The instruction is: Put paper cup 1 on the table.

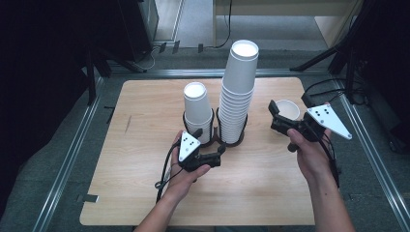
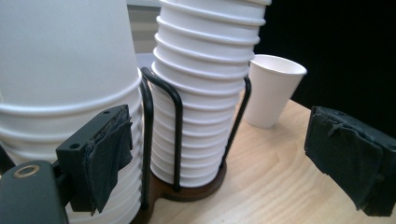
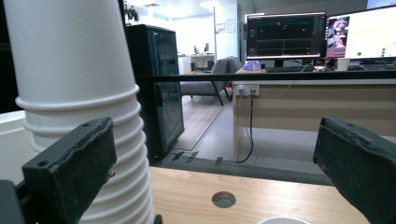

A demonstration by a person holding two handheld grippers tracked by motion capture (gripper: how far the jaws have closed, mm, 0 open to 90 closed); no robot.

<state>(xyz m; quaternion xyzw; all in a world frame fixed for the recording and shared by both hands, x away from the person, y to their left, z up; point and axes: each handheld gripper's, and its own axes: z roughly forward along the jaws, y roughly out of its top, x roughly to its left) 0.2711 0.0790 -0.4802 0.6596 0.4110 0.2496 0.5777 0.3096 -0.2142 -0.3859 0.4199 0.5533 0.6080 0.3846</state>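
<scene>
Left gripper (image 1: pixel 223 149), high view: resting low on the wooden table (image 1: pixel 145 203), pointing right toward the base of the black wire holder (image 1: pixel 231 141); jaws standing apart, nothing between them. Right gripper (image 1: pixel 273 107): raised in the person's right hand (image 1: pixel 309 154), jaws spread, hovering just beside the single paper cup (image 1: pixel 288 109) standing upright near the table's right edge; gripping nothing. Tall cup stack (image 1: pixel 239 92) rising from the holder's right ring; short cup stack (image 1: pixel 198 111) sitting in the left ring, touching neither gripper.

Left gripper view: own gripper (image 2: pixel 224 154) gaping wide, padded jaws at either side, empty between; short cup stack (image 2: pixel 60 70) looming close at left, just behind the left jaw; tall cup stack (image 2: pixel 205 84) standing in the wire holder (image 2: pixel 163 121) on its dark round base; single paper cup (image 2: pixel 273 91) upright beyond, near the table edge, well apart from the jaws.

Right gripper view: own gripper (image 3: pixel 219 172) open wide, clasping nothing; tall cup stack (image 3: pixel 79 93) close at left, beside the left jaw; rim of the single paper cup (image 3: pixel 282 220) peeking in at the bottom edge, between and below the jaws; table (image 3: pixel 280 196) with a round hole (image 3: pixel 223 199); monitors (image 3: pixel 322 32) on a desk far behind.
</scene>
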